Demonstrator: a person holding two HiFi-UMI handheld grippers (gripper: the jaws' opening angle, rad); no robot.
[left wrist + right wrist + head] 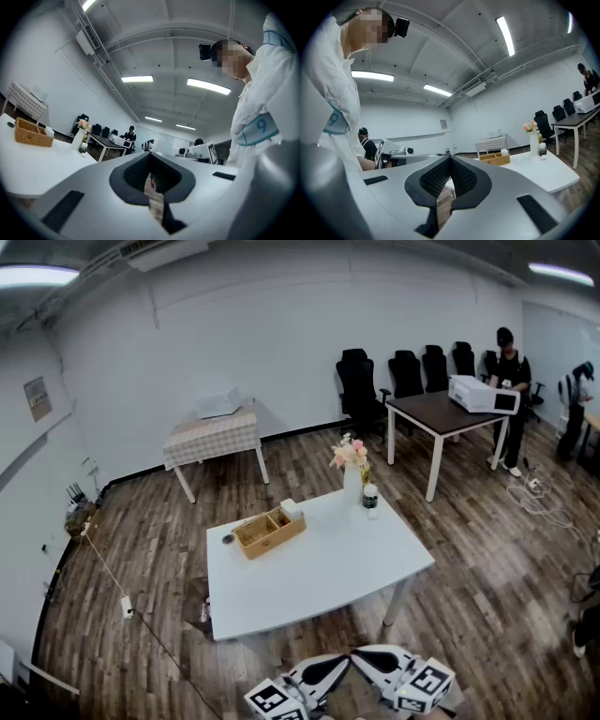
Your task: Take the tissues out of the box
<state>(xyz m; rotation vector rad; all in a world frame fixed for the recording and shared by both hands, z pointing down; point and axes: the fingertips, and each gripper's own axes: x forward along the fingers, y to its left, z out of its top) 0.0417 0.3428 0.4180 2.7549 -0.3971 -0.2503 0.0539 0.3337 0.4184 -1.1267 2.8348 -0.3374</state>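
Observation:
A wicker box [269,532] lies on the white table [328,587], with a white tissue pack [292,509] at its far right end. Both grippers hover low in front of the table's near edge, well short of the box. My left gripper [342,661] and right gripper [361,654] point toward each other, tips almost meeting. In the left gripper view the left gripper [150,155] is shut and holds nothing; the box [32,132] sits far left. The right gripper [449,157] is shut and holds nothing in its own view, with the box [498,159] far off.
A white vase of flowers [352,476] and a small bottle [371,496] stand at the table's far right corner. Beyond are a checked-cloth table [214,437], a dark desk [441,413] with black chairs, and people at the far right. Cables cross the wooden floor.

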